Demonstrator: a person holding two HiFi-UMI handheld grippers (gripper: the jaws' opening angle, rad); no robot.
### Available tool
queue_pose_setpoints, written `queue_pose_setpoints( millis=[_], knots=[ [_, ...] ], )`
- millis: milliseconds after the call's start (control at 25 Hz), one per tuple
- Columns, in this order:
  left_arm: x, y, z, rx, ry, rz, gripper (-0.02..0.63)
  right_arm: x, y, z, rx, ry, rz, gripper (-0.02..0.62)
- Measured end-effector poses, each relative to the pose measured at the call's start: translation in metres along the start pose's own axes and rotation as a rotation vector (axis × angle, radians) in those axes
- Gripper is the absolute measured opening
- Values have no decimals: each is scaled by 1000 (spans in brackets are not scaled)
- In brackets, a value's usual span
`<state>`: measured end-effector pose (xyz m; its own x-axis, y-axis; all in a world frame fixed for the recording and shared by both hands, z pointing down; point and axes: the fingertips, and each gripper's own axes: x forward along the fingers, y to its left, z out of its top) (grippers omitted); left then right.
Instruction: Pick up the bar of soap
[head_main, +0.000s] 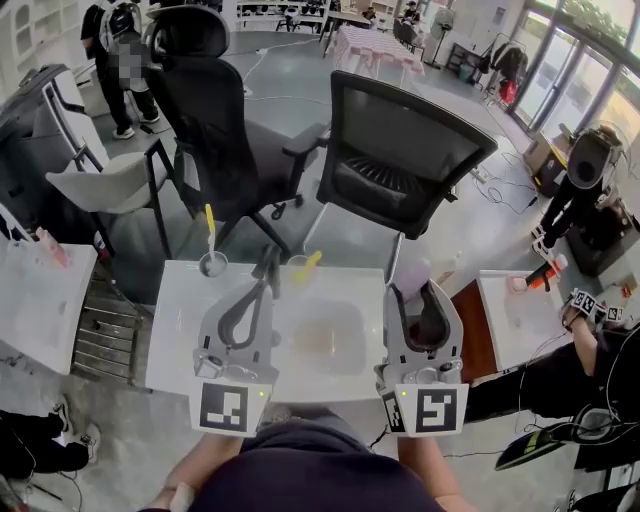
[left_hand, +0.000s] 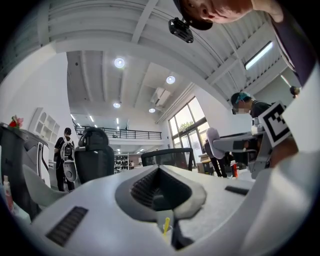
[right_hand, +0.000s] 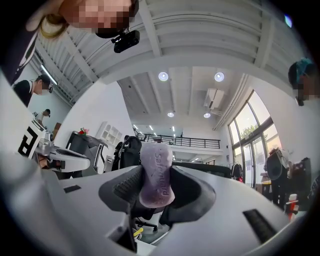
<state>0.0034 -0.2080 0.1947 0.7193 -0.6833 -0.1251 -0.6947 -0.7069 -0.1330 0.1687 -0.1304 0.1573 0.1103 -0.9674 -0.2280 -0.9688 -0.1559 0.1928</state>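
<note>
The bar of soap (head_main: 412, 274) is pale purple with a stamped word on it. My right gripper (head_main: 416, 296) is shut on it and holds it upright above the right side of the white table (head_main: 176, 330). In the right gripper view the soap (right_hand: 156, 172) stands between the dark pads of the right gripper (right_hand: 156, 194) and sticks out above them. My left gripper (head_main: 267, 272) hovers over the table's left half, jaws together with nothing between them. The left gripper (left_hand: 163, 200) points up and outward in its own view.
A shallow basin (head_main: 326, 338) is sunk into the table's middle. At the far edge stand a cup with a yellow toothbrush (head_main: 212, 262) and a second cup (head_main: 302, 266). Two black office chairs (head_main: 398, 150) (head_main: 214, 100) stand beyond. A person (head_main: 590, 345) sits at the right.
</note>
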Motion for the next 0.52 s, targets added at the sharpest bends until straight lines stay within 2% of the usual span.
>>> queue_pose_setpoints(
  millis=[120,520],
  knots=[
    [-6,1,2,16,-5,-6,0,-2,4,0,-4,-3,-5,187],
    [-17,2,-8,-7,4,-3,0,-5,9,-4,-13,9,-10,186]
  ],
)
